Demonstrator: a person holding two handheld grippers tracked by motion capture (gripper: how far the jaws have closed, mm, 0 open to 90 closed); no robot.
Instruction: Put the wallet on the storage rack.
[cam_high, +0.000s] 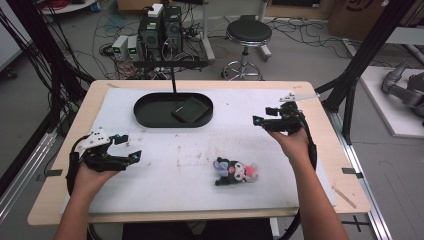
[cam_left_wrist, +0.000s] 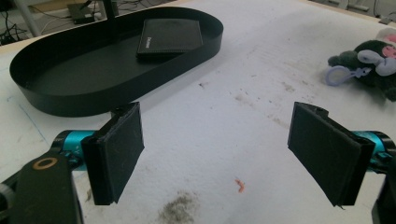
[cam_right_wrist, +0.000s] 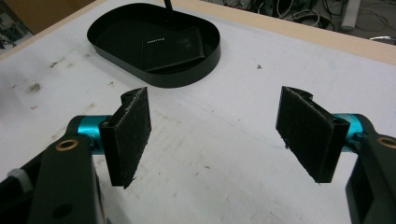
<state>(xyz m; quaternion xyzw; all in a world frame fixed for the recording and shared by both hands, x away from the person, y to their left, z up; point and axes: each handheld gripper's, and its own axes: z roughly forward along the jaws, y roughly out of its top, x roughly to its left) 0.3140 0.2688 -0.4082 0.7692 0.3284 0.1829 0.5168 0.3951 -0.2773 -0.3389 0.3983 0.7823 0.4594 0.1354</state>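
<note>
A black oval tray (cam_high: 150, 114) stands at the back of the white mat and holds a flat black wallet (cam_high: 190, 110). A small black plush toy (cam_high: 234, 171) with a pink and white face lies near the front, right of centre. My left gripper (cam_high: 129, 147) hovers open at the left, its jaws toward the mat's middle. My right gripper (cam_high: 264, 116) is open at the right, level with the tray. In the left gripper view the gripper (cam_left_wrist: 219, 154) is wide open over bare mat, with the tray (cam_left_wrist: 116, 95), wallet (cam_left_wrist: 170, 37) and toy (cam_left_wrist: 369, 63) beyond. The right gripper (cam_right_wrist: 217, 135) faces the tray (cam_right_wrist: 177, 79) and wallet (cam_right_wrist: 175, 49), with nothing between its pads.
The stained white mat (cam_high: 210, 145) covers most of the wooden table (cam_high: 345, 165). A thin black pole (cam_high: 173, 80) rises behind the tray. Beyond the table stand a round stool (cam_high: 248, 35), computer boxes (cam_high: 160, 30) and loose cables.
</note>
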